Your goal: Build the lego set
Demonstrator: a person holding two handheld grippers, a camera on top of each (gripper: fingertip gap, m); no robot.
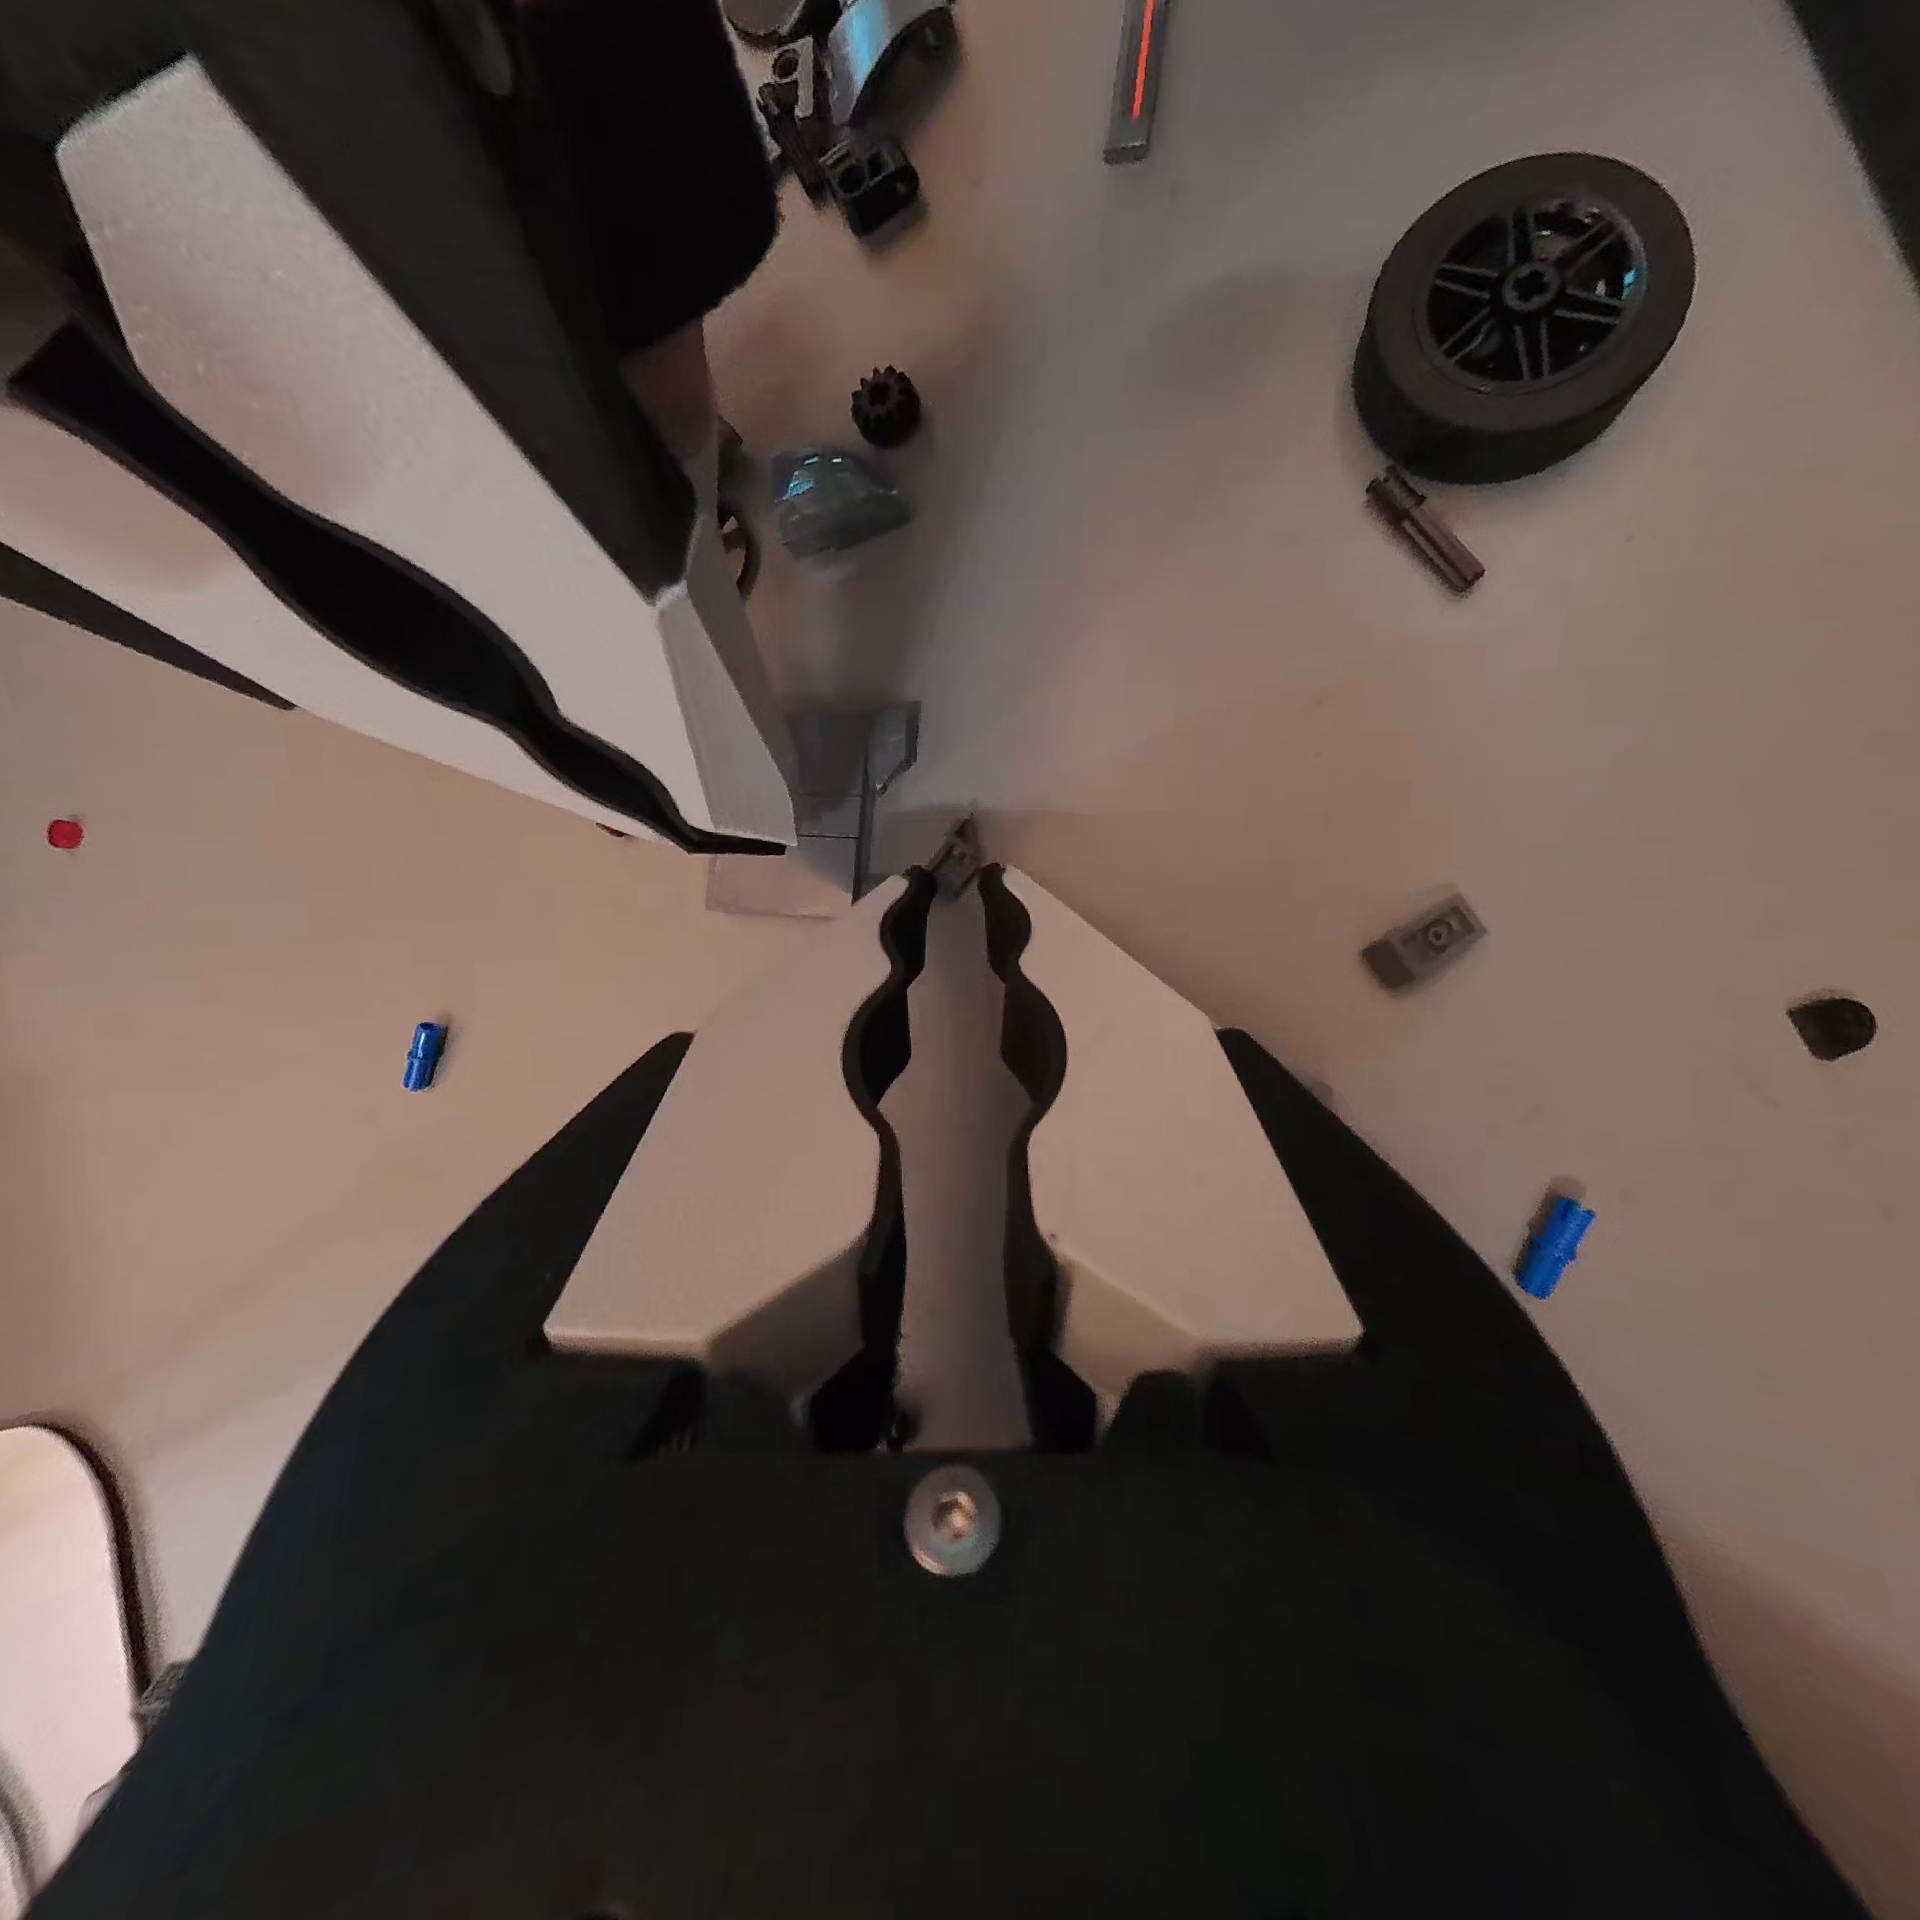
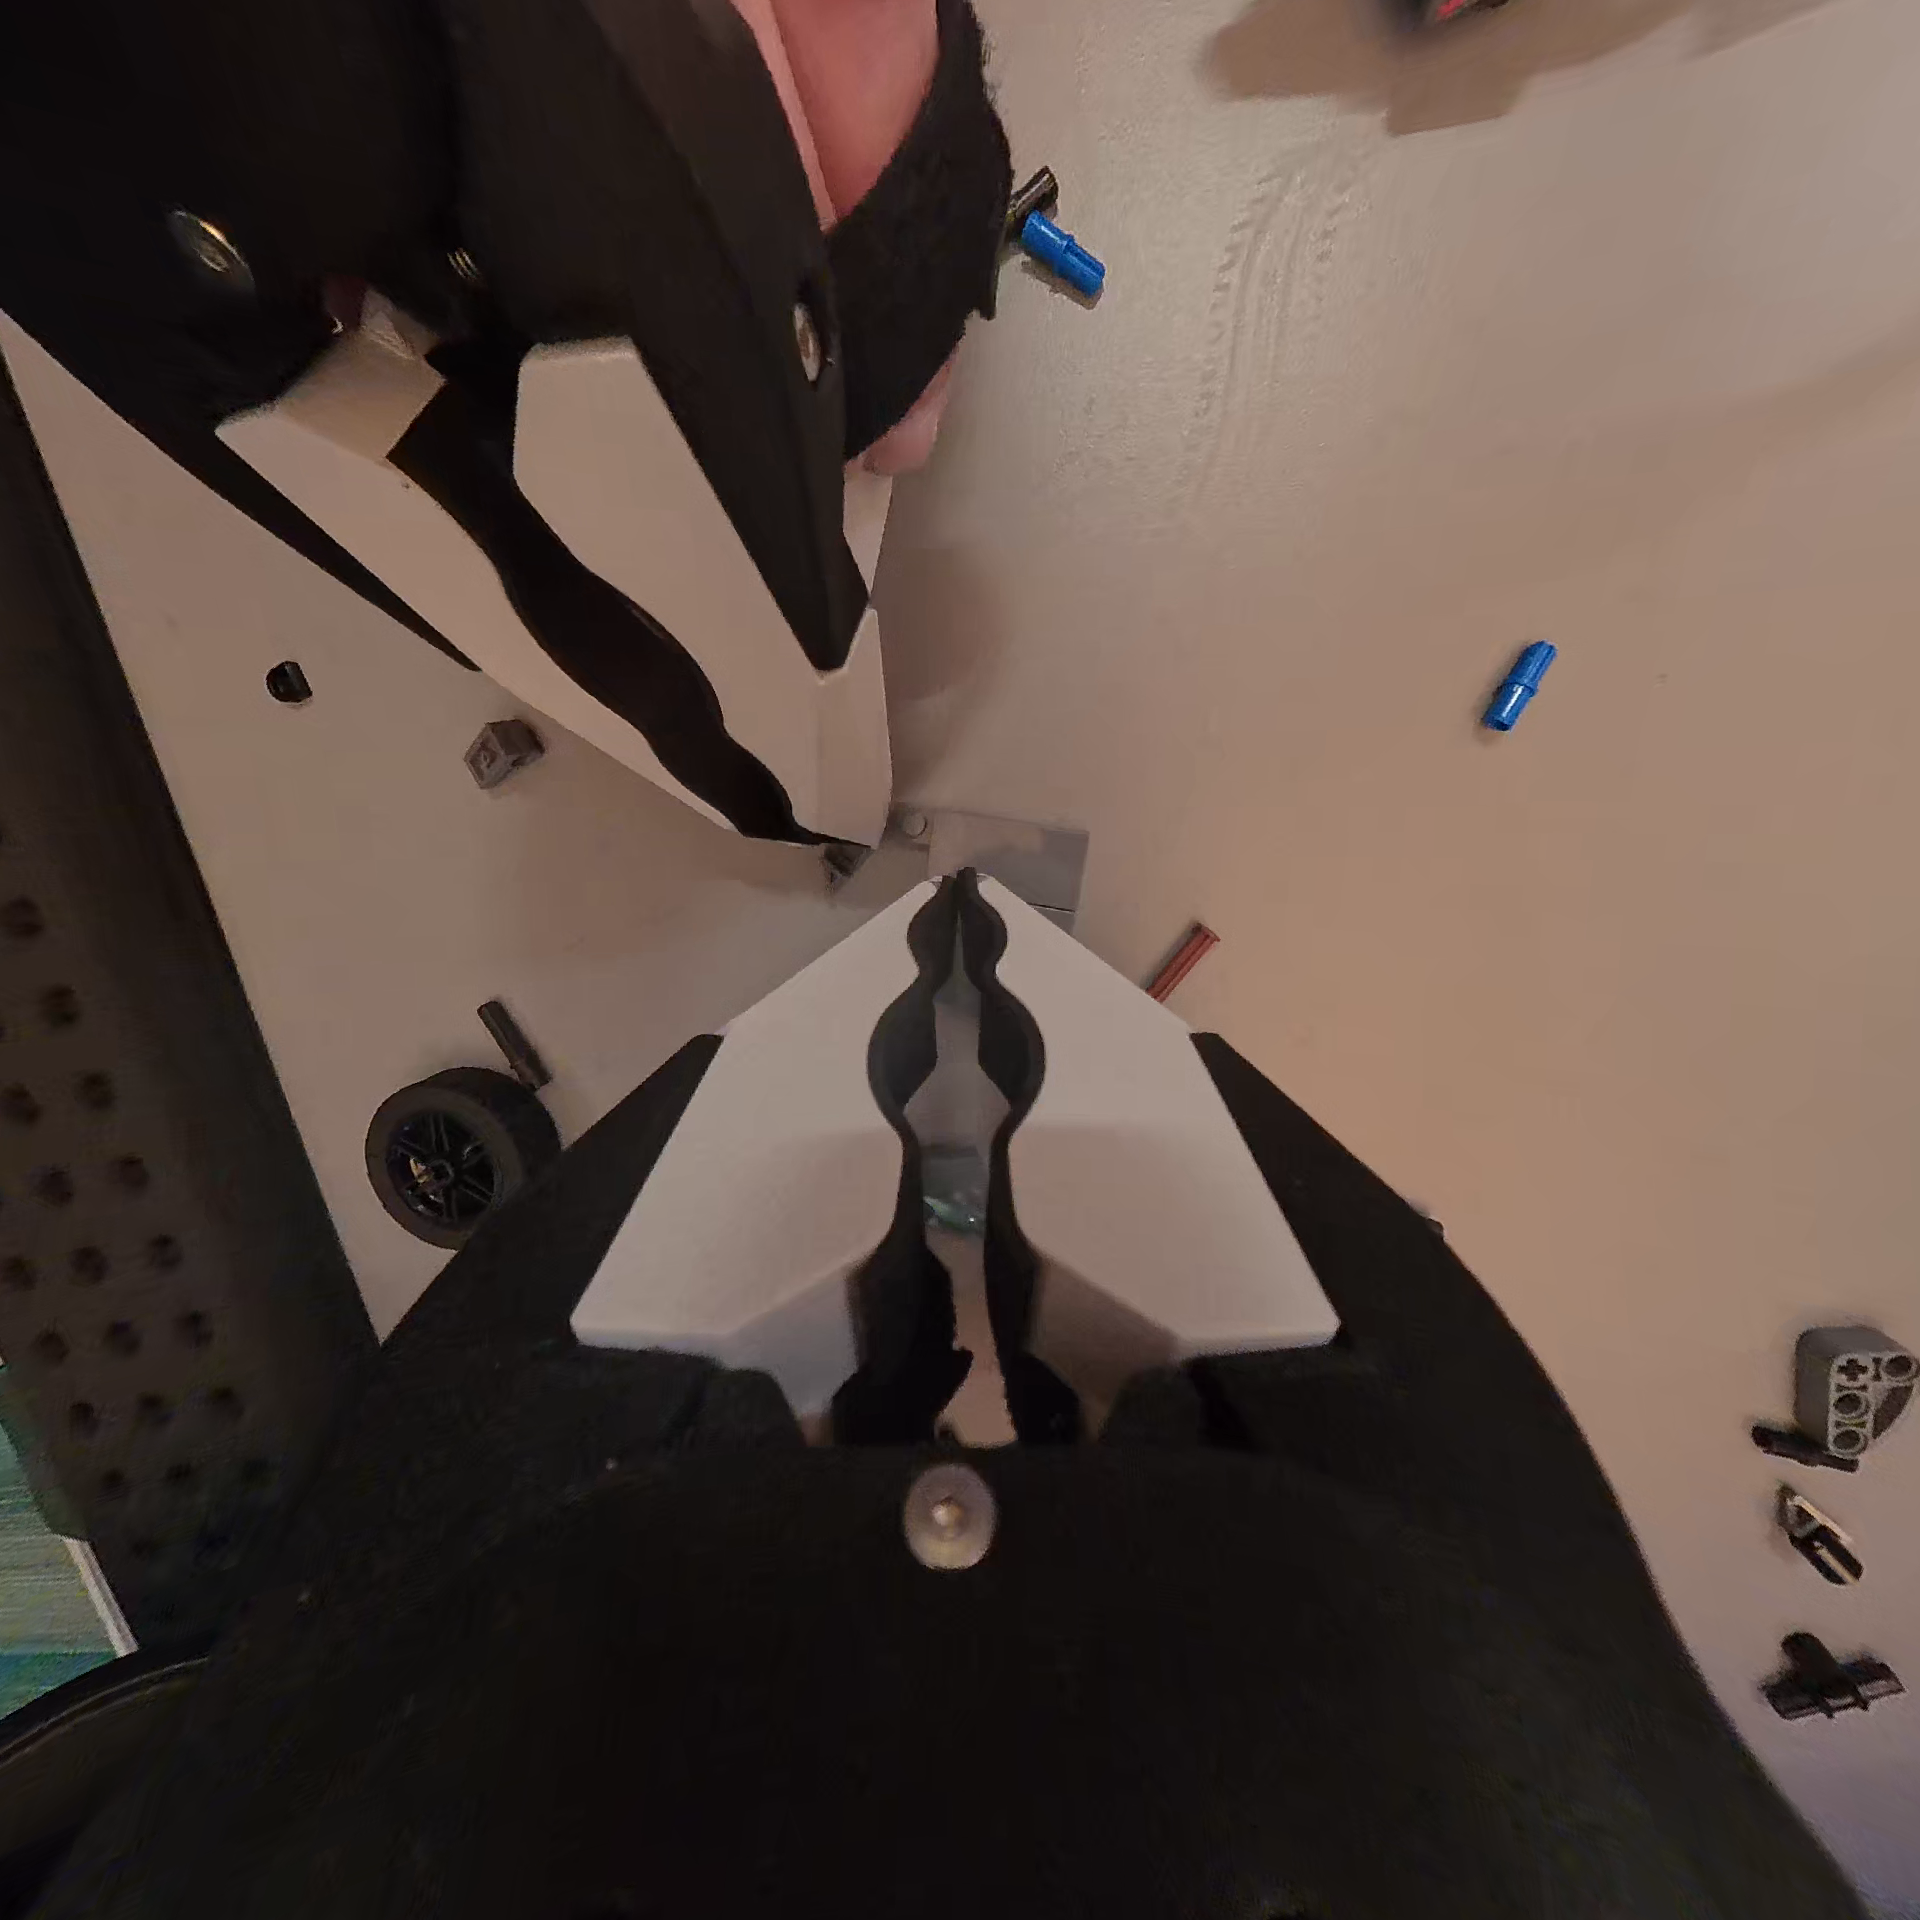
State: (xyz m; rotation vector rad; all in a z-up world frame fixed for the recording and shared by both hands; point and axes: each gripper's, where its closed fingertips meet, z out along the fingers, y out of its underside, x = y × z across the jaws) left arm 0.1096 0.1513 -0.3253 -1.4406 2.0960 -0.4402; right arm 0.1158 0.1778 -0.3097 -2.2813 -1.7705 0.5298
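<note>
Pinching small dark-grey piece (image 1: pixel 953 850): left tongs (image 1: pixel 953 873) | flat grey plate assembly (image 2: pixel 1003 840): right tongs (image 2: pixel 961 881) clamped

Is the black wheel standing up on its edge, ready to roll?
No, the black wheel lies flat on the white table, its spoked hub facing up.
</note>
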